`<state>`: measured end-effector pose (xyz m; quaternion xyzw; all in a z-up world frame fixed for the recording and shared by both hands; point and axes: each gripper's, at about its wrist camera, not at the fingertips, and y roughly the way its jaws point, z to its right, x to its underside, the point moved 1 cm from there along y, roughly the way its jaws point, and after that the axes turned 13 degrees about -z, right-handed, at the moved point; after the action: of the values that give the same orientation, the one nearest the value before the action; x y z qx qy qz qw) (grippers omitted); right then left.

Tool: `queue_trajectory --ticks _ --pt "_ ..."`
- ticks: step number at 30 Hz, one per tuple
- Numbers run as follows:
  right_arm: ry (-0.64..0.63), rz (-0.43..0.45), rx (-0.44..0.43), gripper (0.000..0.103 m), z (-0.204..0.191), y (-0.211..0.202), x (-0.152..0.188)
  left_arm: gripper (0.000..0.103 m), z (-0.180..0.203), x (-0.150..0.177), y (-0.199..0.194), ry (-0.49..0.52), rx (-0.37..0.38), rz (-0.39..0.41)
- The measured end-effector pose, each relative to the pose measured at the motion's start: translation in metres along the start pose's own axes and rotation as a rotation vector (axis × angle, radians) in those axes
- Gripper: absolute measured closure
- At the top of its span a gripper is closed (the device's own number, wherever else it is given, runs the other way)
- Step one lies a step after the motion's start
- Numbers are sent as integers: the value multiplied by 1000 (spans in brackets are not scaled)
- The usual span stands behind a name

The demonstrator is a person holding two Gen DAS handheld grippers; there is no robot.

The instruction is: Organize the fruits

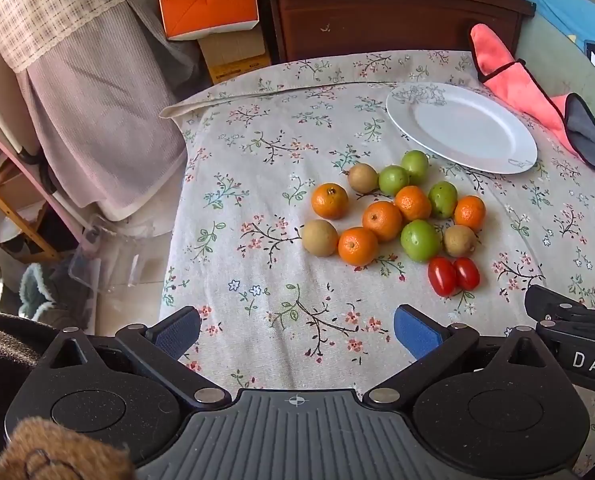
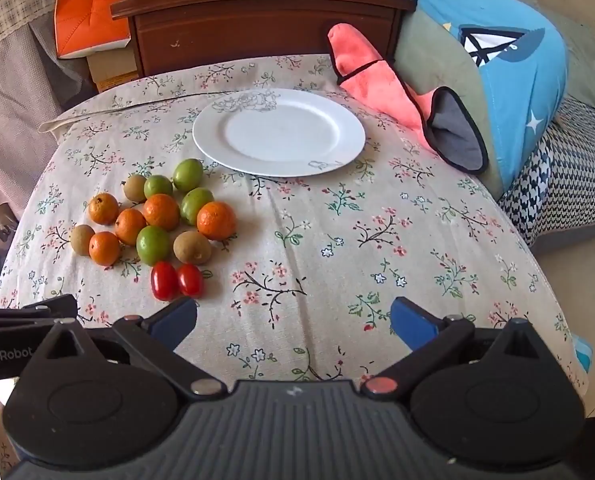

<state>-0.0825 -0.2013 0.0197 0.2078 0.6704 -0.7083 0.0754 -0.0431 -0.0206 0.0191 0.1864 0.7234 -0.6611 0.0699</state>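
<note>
Right tool [image 2: 293, 322] gapes; two cherry tomatoes [image 2: 176, 280] lie lengthwise toward it.

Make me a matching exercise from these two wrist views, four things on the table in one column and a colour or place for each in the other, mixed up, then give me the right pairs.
Things:
1. plate
2. cherry tomatoes
3. cloth
4. right gripper

Descriptions:
A. red, lying side by side at the near edge of the fruit cluster
B. pink with dark trim, draped at the table's far right
C. white, nothing on it, beyond the fruit
D. blue pads spread wide, nothing between them

Pairs: 1-C, 2-A, 3-B, 4-D
</note>
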Motion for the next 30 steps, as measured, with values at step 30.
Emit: queue_trajectory --ticks 30 --pt "-11 -5 10 1 -2 1 2 1 2 3 1 9 -29 -7"
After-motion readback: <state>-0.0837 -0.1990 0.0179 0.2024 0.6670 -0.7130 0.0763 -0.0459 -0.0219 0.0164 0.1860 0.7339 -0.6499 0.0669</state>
